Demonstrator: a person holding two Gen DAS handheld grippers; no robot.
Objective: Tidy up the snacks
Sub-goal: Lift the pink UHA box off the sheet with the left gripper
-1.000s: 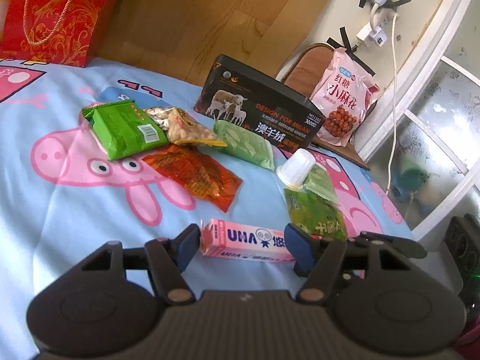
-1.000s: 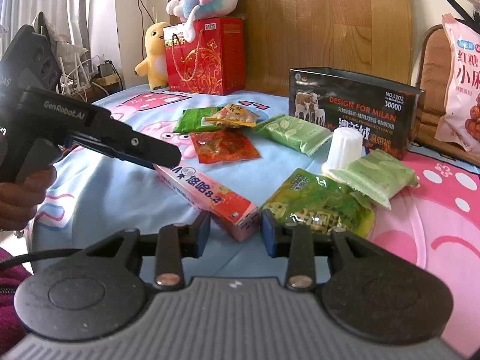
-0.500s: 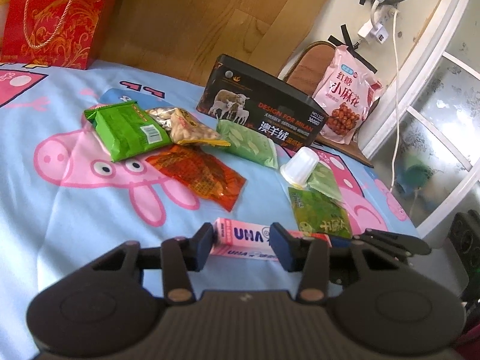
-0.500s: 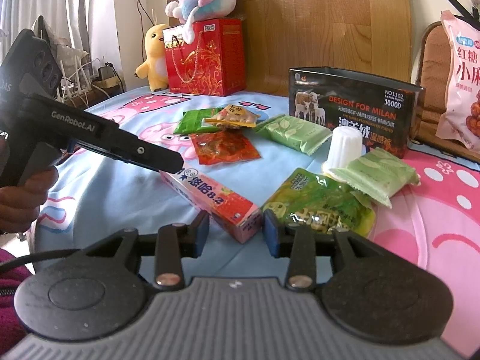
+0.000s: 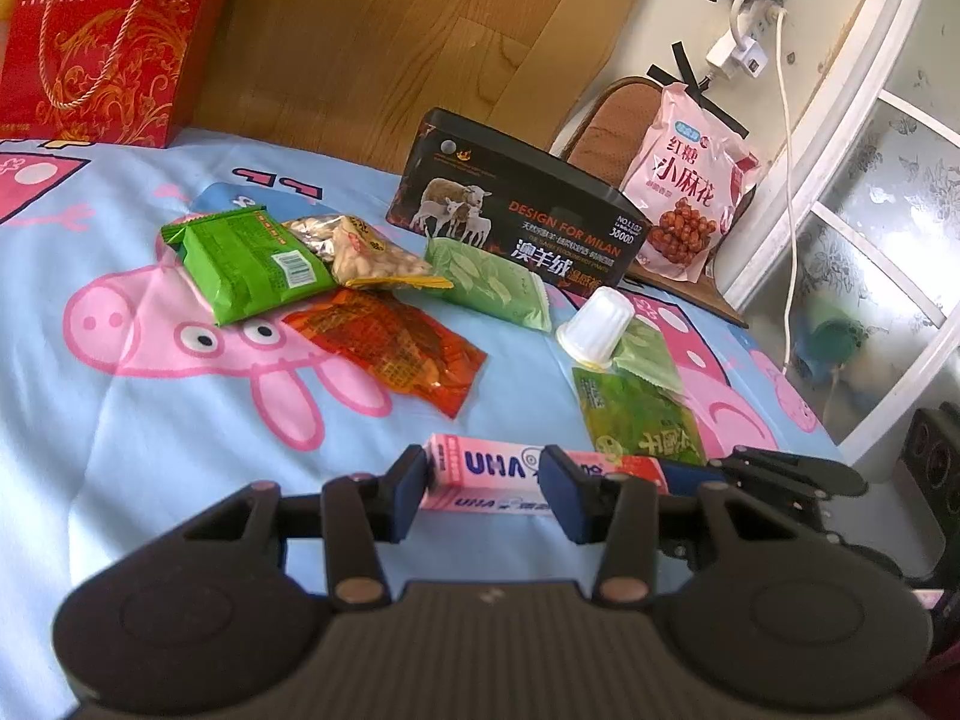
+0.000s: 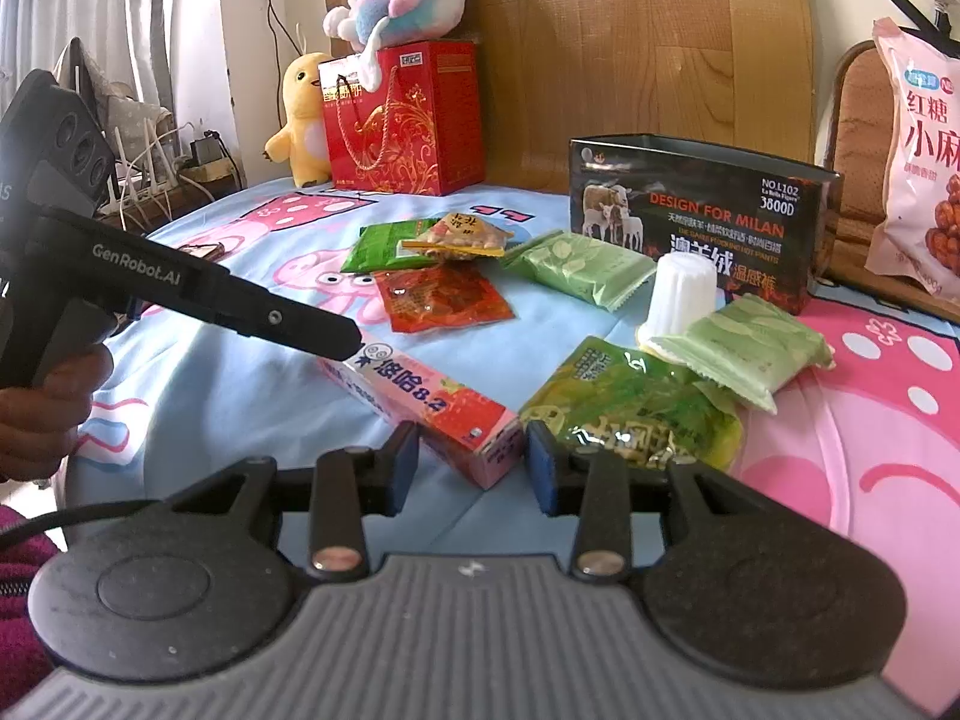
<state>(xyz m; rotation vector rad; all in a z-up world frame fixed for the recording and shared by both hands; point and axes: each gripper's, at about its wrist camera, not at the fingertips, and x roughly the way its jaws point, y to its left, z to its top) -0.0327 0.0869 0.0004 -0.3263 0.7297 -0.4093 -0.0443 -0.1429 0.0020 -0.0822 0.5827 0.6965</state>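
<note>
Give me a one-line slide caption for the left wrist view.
Left hand-held gripper shut on the pink UHA candy box, other snacks scattered on the cartoon-pig bedsheet.

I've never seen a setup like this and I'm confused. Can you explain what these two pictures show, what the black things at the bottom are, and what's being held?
No robot here. A person holds a two-finger tool in each hand, and each tool has a wide-angle camera looking along its fingers. That is why a black tool fills the bottom of each picture. One picture comes from the left gripper, the other from the right gripper, which also sees the left tool and the hand holding it.

Snacks lie on a cartoon bedspread: green packets, a red packet, a white jelly cup and a black tin.

Both grippers appear closed on the pink candy box, one at each end.
</note>
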